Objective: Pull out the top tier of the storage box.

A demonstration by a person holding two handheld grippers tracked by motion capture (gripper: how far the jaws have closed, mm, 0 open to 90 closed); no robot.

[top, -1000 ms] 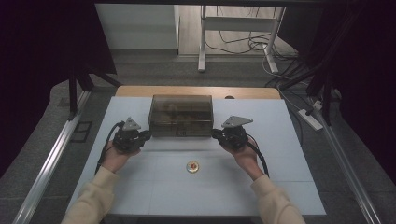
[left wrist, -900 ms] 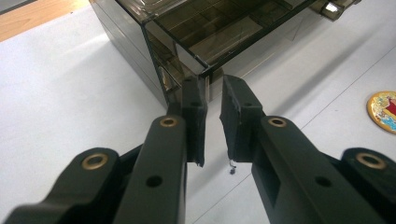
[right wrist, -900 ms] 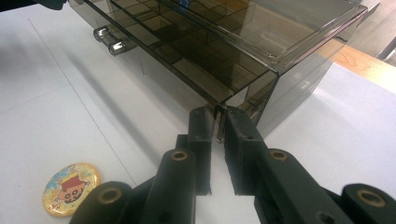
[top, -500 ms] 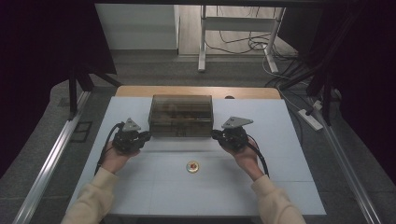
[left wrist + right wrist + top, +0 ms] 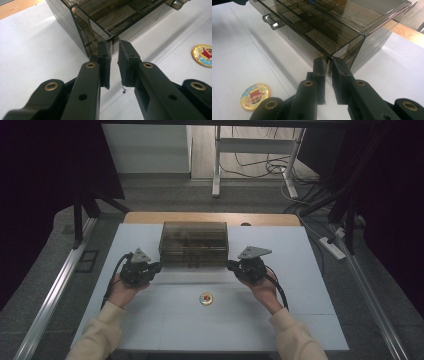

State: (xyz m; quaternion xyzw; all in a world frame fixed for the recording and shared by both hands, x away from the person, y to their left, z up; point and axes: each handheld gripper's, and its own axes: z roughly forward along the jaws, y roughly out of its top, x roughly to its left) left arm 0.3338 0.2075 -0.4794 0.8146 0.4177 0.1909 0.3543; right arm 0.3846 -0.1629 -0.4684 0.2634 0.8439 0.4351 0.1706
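Note:
A smoky see-through drawer box (image 5: 194, 242) stands at the back middle of the white table (image 5: 300, 255). My left gripper (image 5: 159, 266) is at its front left corner. In the left gripper view the box corner (image 5: 110, 37) sits in the narrow gap of the left gripper (image 5: 113, 46). My right gripper (image 5: 230, 265) is at the front right corner. In the right gripper view the right gripper (image 5: 328, 62) has its jaws closed to a slit around the vertical edge of the box (image 5: 332, 25). The drawer handle (image 5: 272, 22) juts out in front.
A round cartoon badge (image 5: 206, 298) lies flat on the table between the person's hands, also seen as the badge (image 5: 203, 55) and the badge (image 5: 255, 96). A wooden strip (image 5: 210, 217) edges the table's far side. Metal rails run along both sides.

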